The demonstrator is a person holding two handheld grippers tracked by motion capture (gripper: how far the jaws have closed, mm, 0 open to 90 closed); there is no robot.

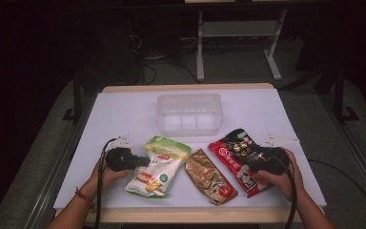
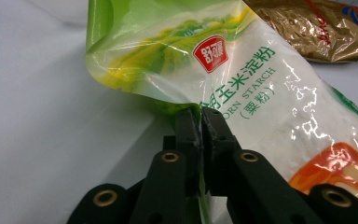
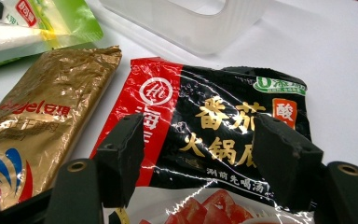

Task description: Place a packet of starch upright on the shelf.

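Corn starch bag (image 2: 242,79), green at the top and white below with a red logo, lies on the white surface (image 1: 124,109) toward the person's left, its lower end near the front edge. The left tongs (image 2: 200,122) are clamped on the bag's edge: in the left gripper view the two black jaws stand pressed together with the thin green-and-white film pinched between them, and the near corner of the bag lifts off the surface above them. From the high view the left tongs (image 1: 145,161) meet the bag at its left side, held by the left hand (image 1: 106,174).

Just right of the bag lies a gold foil packet (image 1: 211,176), slanted, with a red and blue patch at its near end; it appears again in the left gripper view (image 2: 326,28) past the starch bag's upper edge. Farther right is a red and black hot pot soup base packet (image 3: 223,126) with gold characters. The right tongs (image 3: 200,158) hover just over it with jaws spread wide, one on each side of the printed characters, gripping nothing. The right hand (image 1: 279,174) holds them at the packet's right part.

Behind the three packets, near the middle of the surface, stands a clear plastic bin (image 1: 189,113), apart from them all.
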